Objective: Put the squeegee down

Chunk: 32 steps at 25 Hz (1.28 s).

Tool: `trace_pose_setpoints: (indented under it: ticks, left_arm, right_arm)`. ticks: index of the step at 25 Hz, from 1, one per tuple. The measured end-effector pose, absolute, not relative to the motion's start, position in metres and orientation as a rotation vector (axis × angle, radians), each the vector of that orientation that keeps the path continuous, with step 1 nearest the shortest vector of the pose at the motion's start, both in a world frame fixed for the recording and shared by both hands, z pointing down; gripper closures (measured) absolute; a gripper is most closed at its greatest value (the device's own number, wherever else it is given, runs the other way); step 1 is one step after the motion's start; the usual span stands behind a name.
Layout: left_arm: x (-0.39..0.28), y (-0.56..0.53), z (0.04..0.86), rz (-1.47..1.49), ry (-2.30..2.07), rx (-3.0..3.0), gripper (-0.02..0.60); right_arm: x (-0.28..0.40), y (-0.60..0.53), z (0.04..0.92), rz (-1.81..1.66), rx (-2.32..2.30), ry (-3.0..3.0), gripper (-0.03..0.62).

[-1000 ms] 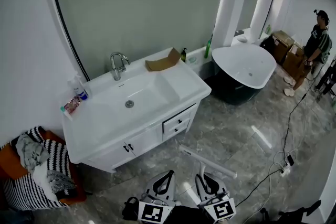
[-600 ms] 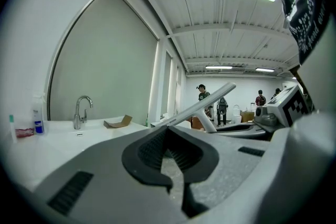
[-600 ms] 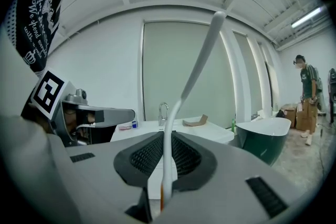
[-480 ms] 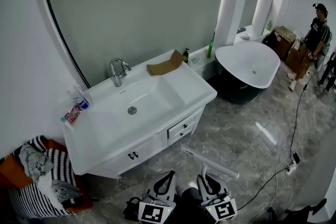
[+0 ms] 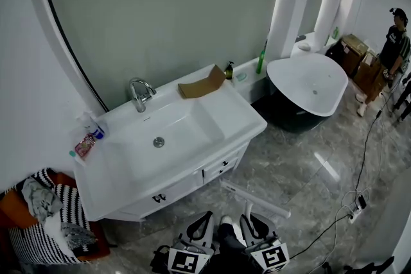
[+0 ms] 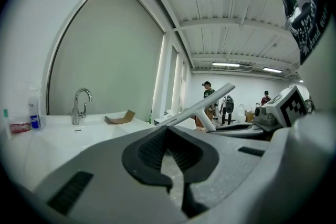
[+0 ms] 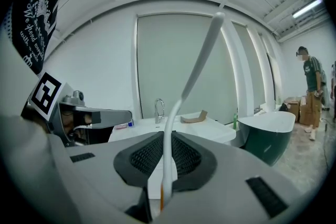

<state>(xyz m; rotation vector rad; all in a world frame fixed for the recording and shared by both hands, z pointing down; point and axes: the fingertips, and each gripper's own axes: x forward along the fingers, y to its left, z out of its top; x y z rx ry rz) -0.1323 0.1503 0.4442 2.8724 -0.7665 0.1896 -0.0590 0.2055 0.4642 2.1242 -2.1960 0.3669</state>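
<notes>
The white T-shaped squeegee (image 5: 253,197) hangs over the marble floor in front of the vanity (image 5: 212,131), with my right gripper (image 5: 255,222) shut on its handle. In the right gripper view the squeegee (image 7: 197,68) rises up from between the pads of that gripper (image 7: 165,139) toward the mirror wall. My left gripper (image 5: 200,221) is beside it at the bottom of the head view. Its jaws meet at the tip in the left gripper view (image 6: 168,129) with nothing between them. The squeegee's blade (image 6: 202,107) shows to their right there.
The white vanity carries a sink with a faucet (image 5: 138,94), a folded piece of cardboard (image 5: 202,83) and small bottles (image 5: 87,138) at its left end. A dark bathtub (image 5: 308,83) stands to the right, a basket of clothes (image 5: 45,215) at the left, and cables (image 5: 356,202) lie on the floor. A person (image 5: 393,51) stands far right.
Both grippers and the view have come closer to the vanity, which now sits lower in the picture. The squeegee stays in the right gripper.
</notes>
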Motion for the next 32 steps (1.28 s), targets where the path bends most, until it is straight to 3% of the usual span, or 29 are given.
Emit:
trace_pose_setpoints:
  ticks: [19, 32]
  left_arm:
    - [-0.023, 0.086, 0.432, 0.093, -0.889, 2.904, 0.575]
    - [-0.008, 0.030, 0.443, 0.114, -0.914, 2.874, 0.575]
  right_arm:
    - [0.070, 0.140, 0.461, 0.315, 2.103, -2.240, 0.540]
    - [0.082, 0.086, 0.482, 0.381, 2.046, -2.256, 0.540]
